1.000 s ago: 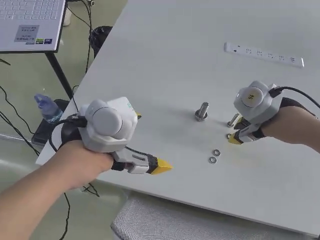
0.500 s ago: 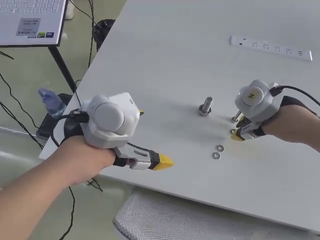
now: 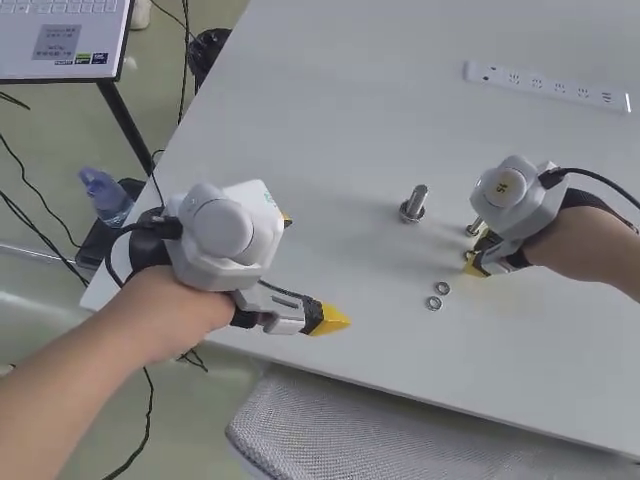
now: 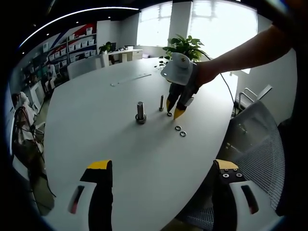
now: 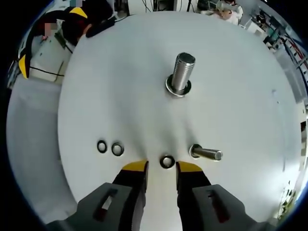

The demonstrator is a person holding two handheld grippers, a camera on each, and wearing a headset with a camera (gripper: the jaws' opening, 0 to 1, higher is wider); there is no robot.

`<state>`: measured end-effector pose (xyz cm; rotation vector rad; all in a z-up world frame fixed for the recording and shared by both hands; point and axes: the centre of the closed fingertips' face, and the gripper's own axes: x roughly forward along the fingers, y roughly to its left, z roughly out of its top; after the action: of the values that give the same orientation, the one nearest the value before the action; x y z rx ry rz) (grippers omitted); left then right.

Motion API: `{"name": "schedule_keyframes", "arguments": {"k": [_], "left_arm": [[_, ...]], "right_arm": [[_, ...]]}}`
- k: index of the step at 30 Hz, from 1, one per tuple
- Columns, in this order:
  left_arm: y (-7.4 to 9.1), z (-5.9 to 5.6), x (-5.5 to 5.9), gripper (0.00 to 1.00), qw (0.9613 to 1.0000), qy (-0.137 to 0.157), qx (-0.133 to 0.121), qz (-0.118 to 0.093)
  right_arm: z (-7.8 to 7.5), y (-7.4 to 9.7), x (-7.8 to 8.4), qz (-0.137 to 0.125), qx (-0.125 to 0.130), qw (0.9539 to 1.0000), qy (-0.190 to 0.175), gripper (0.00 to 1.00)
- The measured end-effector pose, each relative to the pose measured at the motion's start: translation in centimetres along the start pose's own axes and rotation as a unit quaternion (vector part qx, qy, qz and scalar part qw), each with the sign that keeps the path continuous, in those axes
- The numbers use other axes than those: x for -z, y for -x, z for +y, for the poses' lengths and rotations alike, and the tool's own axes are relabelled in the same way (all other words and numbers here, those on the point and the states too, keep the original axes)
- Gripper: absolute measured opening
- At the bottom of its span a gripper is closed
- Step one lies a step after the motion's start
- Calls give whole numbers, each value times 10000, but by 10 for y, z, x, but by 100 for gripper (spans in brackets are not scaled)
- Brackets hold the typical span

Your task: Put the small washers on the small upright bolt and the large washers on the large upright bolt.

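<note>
Though earlier beside it, right hand-held gripper (image 5: 160, 166) now astride a washer (image 5: 167, 161).

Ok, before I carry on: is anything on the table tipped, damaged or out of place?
Nothing stands out. The large bolt and small bolt stand upright, a large washer rings the large bolt's base, one small washer lies flat between the open jaws of the right gripper, and two more washers lie flat nearby.
</note>
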<state>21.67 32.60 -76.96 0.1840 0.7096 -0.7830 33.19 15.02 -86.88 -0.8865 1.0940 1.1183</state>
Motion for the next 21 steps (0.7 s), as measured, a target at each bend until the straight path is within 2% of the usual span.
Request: {"name": "schedule_keyframes", "arguments": {"k": [6, 21], "left_arm": [[0, 2, 5, 84, 10000, 15, 1, 33], [2, 4, 8, 84, 10000, 0, -1, 44]], "right_arm": [[0, -1, -2, -45, 0, 10000, -42, 23], [-2, -3, -2, 53, 83, 10000, 12, 15]]}}
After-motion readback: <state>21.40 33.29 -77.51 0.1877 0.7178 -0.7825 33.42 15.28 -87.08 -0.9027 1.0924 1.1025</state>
